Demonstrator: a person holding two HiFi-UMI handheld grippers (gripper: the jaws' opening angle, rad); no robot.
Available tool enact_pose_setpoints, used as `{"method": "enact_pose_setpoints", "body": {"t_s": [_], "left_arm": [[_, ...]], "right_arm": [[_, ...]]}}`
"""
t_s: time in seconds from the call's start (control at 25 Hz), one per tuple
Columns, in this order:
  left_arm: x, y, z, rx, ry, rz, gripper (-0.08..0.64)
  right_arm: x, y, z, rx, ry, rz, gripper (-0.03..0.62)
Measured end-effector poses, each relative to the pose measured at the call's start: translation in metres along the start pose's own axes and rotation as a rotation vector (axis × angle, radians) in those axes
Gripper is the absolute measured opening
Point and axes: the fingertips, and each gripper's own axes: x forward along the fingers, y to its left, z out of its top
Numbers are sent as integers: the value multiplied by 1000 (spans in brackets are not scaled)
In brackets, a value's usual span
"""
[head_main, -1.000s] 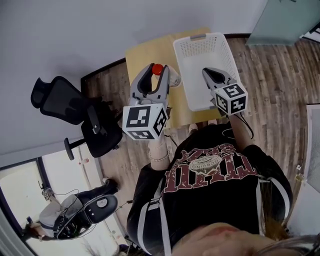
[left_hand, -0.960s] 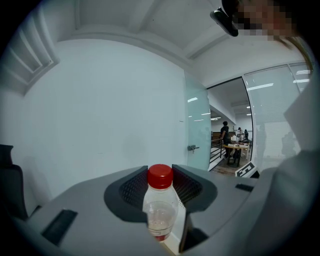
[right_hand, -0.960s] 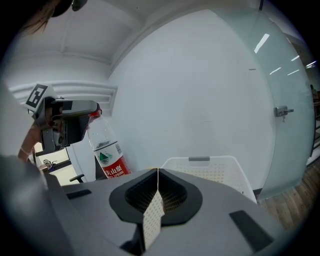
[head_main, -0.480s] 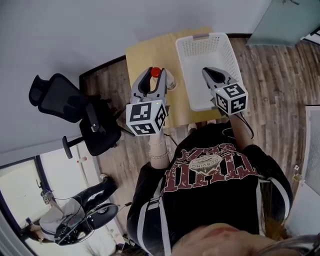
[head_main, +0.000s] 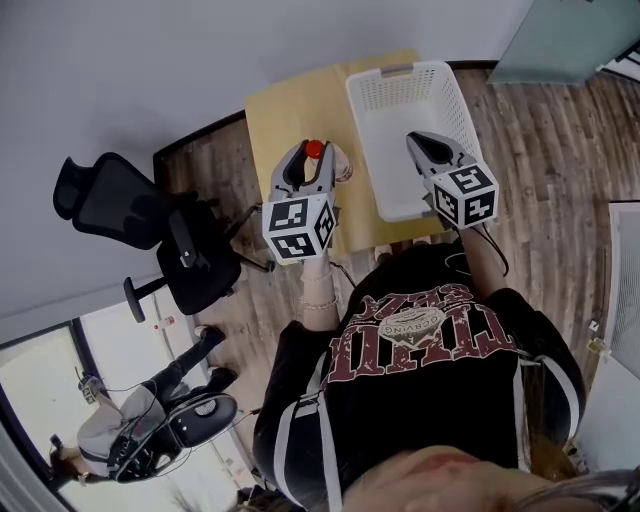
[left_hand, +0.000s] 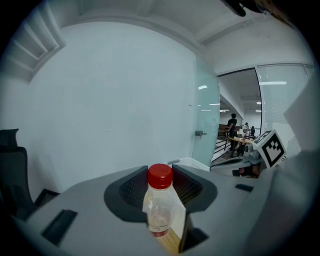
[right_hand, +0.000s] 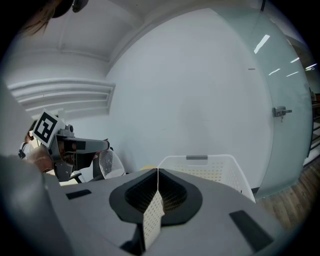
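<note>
Wood-plank flooring and a pale wall frame the head view, which looks steeply down on a small light wooden table (head_main: 285, 100). A white slotted basket (head_main: 372, 130) covers the table's right part. The left gripper (head_main: 305, 165) is over the table, just left of the basket, with its jaws clamped on a clear bottle (head_main: 340, 165) with a red cap (head_main: 314, 149). From here I cannot tell if the bottle's base touches the tabletop. The right gripper (head_main: 428, 148) hangs over the basket's near end, jaws pressed together. A black office chair (head_main: 110, 195) stands on the floor to the left, well apart from the table. The person's black printed shirt fills the lower picture.

Left gripper view: a plain pale wall is the backdrop, with a frosted glass door (left_hand: 206, 125) to the right. The bottle stands upright between the two jaws, squeezed at its neck and shoulder, red cap uppermost. A strip of the table shows beneath it. The basket's rim peeks over the jaws, and the right gripper's marker cube (left_hand: 272, 148) shows at far right.

Right gripper view: the same pale wall and glass door. The jaws meet in a thin line with nothing between them. The basket lies just beyond their tips. At left, the left gripper holds the bottle's clear body.
</note>
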Motion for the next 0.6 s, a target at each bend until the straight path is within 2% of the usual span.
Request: {"method": "enact_pose_setpoints", "body": {"t_s": [0.6], "left_arm": [[37, 20, -76, -44, 104, 17, 195]], "right_arm": [[-14, -16, -1, 7, 0, -52, 18]]}}
